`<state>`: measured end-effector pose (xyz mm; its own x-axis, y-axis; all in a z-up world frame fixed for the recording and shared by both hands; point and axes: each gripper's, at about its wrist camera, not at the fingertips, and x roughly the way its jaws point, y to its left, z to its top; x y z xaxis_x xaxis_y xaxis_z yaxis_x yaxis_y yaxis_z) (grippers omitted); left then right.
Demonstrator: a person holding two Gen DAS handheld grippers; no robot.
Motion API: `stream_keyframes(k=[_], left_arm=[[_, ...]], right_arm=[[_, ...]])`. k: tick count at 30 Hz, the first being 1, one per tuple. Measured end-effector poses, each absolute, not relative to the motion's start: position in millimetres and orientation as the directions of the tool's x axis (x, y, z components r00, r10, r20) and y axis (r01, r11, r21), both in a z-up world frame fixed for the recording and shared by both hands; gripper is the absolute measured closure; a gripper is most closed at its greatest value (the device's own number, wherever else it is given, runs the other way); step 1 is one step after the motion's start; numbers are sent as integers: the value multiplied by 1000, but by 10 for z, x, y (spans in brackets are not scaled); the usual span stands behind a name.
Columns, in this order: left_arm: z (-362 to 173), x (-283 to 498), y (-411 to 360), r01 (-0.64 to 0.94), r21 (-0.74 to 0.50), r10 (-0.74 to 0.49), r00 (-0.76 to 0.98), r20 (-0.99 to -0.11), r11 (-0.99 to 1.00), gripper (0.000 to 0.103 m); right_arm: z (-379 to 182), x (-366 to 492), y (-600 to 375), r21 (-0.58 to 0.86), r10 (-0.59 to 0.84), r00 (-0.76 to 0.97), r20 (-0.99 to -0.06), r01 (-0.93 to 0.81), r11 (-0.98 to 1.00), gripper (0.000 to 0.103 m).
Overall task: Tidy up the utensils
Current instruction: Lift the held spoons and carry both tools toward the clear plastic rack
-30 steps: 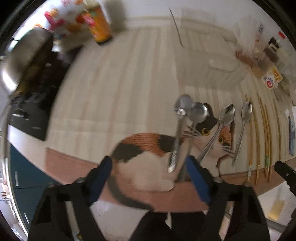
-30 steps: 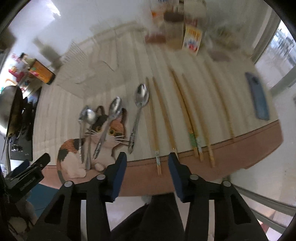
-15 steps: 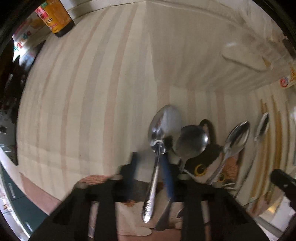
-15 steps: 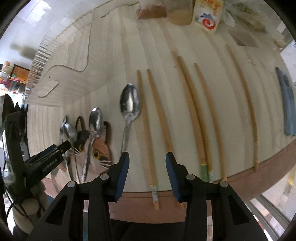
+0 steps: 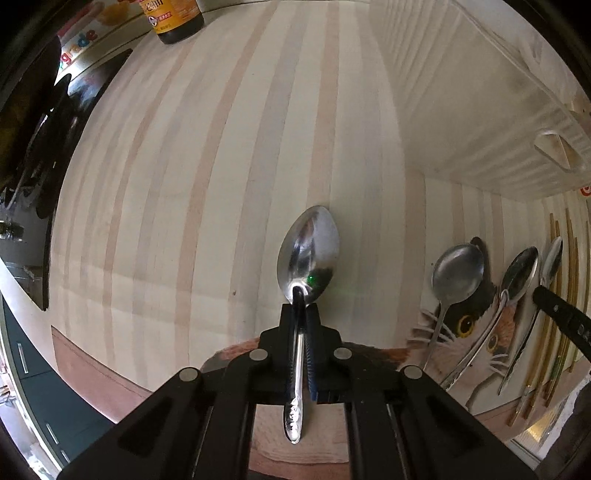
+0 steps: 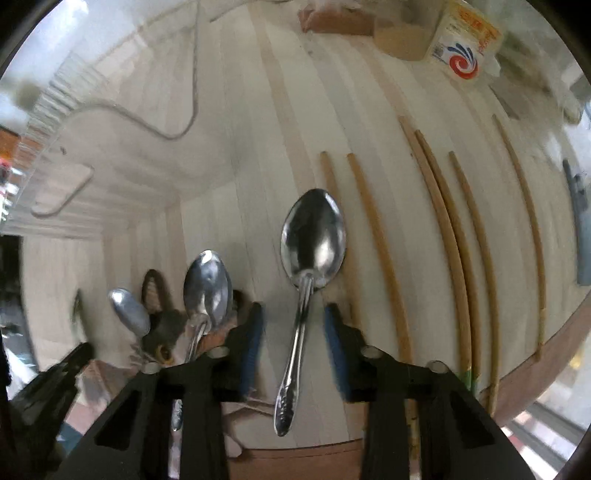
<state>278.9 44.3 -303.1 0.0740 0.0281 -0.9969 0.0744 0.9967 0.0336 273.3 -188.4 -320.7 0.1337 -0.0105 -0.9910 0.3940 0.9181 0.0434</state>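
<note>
My left gripper is shut on the neck of a steel spoon, bowl pointing away over the striped wooden counter. Three more spoons lie to its right, the nearest a round-bowled spoon on the cat-picture mat. My right gripper is open, its blue pads either side of the handle of another spoon lying on the counter. A spoon lies left of it on the mat. Several wooden chopsticks lie to the right.
A dark sauce bottle stands at the far left. A clear acrylic board lies at the back right. A stove is at the left. Food packets stand at the back. A grey-blue object lies far right.
My left gripper has shut on the leftmost spoon and drawn it left, away from the round-bowled spoon. My right gripper has come down and forward around the rightmost spoon's handle.
</note>
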Motion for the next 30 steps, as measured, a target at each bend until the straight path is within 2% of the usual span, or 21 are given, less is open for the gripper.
stream_keyframes(k=[1,2,7,14,24,30], left_arm=[[-3029,2802,457,76,35,29,75,-997,997,99],[-3070,2807,451,78,35,29,77,-997,996,99],[-3237,2795,447,89,46,39,86,-996,995,99],[-3131,2711,351,93,84,73,115,-991,992,99],[-2583,2653,404,89,104,82,222,-972,991,100],[-2092,2691,281,80,91,63,306,-950,993,100]], right_arm=[[-3220,2756,-1861,18,-39,135,-990,400,916,93],[-3236,2783,-1838,3,-59,142,-988,402,916,96],[-3321,2840,-1726,-12,-80,162,-984,382,924,97],[-3276,2638,-1991,73,-12,203,-979,405,912,97],[-2897,2463,-2033,148,23,298,-954,402,904,97],[-2364,2383,-2145,182,38,365,-930,370,911,97]])
